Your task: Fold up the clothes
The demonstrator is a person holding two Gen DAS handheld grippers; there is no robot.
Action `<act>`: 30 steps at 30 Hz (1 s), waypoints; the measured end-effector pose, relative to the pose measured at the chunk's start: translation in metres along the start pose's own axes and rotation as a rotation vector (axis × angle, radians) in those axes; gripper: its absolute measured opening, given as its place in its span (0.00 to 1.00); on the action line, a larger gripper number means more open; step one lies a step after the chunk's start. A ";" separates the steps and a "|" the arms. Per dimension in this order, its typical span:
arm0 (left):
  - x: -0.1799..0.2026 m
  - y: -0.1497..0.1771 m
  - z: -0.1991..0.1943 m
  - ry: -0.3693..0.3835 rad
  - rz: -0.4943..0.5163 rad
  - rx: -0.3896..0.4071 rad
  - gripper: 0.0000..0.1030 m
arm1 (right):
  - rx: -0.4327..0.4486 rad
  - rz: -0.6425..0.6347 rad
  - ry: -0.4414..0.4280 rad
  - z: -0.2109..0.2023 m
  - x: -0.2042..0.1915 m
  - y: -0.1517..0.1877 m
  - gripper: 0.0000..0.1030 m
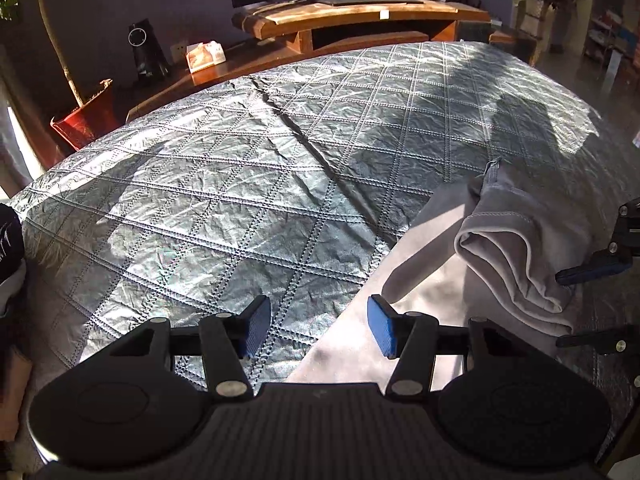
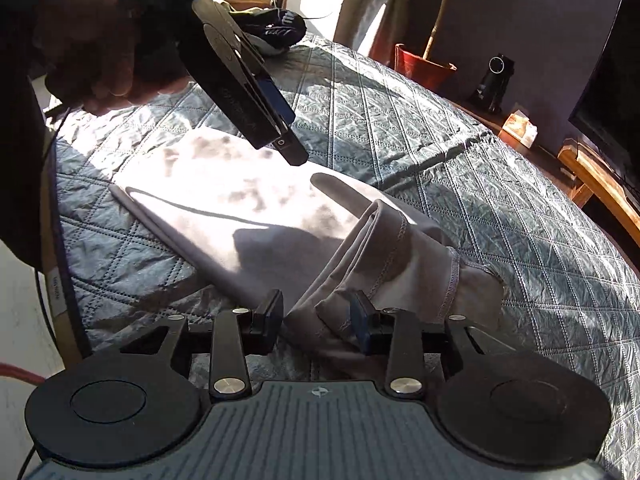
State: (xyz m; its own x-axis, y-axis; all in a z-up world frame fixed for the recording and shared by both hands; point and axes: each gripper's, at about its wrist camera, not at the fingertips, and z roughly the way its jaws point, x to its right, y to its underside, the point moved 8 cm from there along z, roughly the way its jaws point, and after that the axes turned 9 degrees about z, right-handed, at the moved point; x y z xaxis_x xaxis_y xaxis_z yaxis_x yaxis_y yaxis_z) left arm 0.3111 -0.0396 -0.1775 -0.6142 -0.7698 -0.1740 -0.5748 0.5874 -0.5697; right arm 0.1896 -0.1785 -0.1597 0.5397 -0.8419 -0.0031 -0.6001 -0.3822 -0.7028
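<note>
A light grey garment (image 2: 248, 204) lies partly folded on the quilted grey bed cover (image 2: 500, 208). In the left wrist view the garment (image 1: 508, 248) is at the right, its end bunched in a loose fold. My left gripper (image 1: 318, 326) is open and empty, hovering over the garment's left edge; it also shows in the right wrist view (image 2: 286, 136) above the flat part. My right gripper (image 2: 316, 316) is open, with the bunched end of the garment lying between its fingers. It shows at the right edge of the left wrist view (image 1: 600, 300).
A wooden TV stand (image 1: 360, 20) with a TV stands beyond the bed. A red plant pot (image 1: 86, 120), a black speaker (image 1: 146, 54) and a tissue box (image 1: 204, 56) are at the far left. A dark cap (image 2: 280, 28) lies on the bed's far corner.
</note>
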 end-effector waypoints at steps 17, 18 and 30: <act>-0.032 0.002 -0.007 -0.056 -0.063 0.008 0.49 | -0.072 0.028 0.140 0.049 0.004 -0.016 0.42; -0.035 0.002 -0.008 -0.060 -0.069 0.011 0.49 | -0.053 0.031 0.144 0.045 0.004 -0.019 0.44; -0.049 0.003 -0.012 -0.086 -0.105 0.017 0.49 | -0.095 0.064 0.185 0.059 0.005 -0.023 0.07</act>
State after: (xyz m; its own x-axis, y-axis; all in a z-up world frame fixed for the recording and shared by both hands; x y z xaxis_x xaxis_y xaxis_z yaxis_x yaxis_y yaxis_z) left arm 0.3329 0.0030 -0.1606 -0.5020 -0.8459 -0.1802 -0.6242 0.4985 -0.6015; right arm 0.2408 -0.1515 -0.1858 0.3866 -0.9178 0.0909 -0.6876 -0.3525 -0.6348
